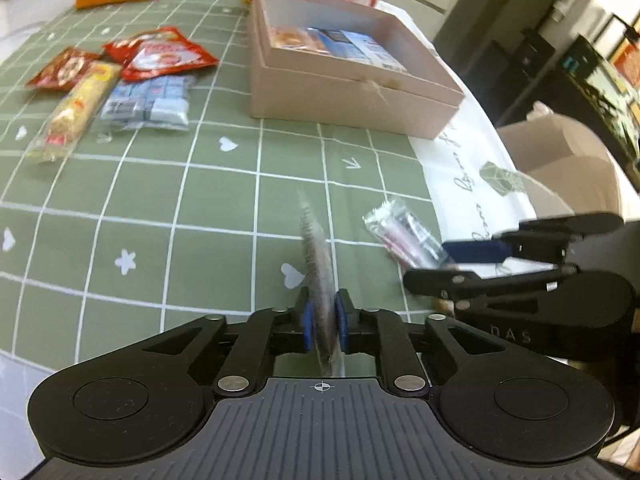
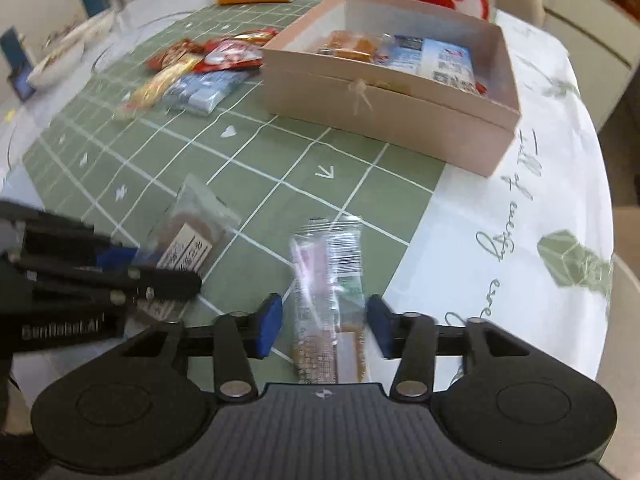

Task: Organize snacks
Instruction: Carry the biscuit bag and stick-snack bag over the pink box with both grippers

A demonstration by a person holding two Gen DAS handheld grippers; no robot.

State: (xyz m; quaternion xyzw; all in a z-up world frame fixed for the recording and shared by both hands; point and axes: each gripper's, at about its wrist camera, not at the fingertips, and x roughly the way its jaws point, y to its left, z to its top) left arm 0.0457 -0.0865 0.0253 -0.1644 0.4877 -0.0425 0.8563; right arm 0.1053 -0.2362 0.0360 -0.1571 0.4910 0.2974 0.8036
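While the left wrist view looks down its own fingers, the left gripper (image 1: 323,322) is pinching a thin clear packet (image 1: 318,256) edge-on between its blue pads, above the green checked cloth (image 1: 160,200). Ahead stands the pink box (image 1: 340,96), open, with a few snacks already lying inside — so some sorting is done. Off to its left a loose heap waits on the cloth: red packets (image 1: 160,54), a long yellow bar (image 1: 76,112) and a blue-and-white pack (image 1: 148,104). From the right wrist view, the right gripper (image 2: 325,330) has a clear-wrapped snack bar (image 2: 328,280) between its blue pads; the pads sit nearly together against the wrapper, and I'd judge it gripped, though blur makes contact hard to confirm. The box (image 2: 392,112) lies just beyond, well within reach. By my reckoning the job is midway: two items in hand, a heap (image 2: 200,76) still outside the box.
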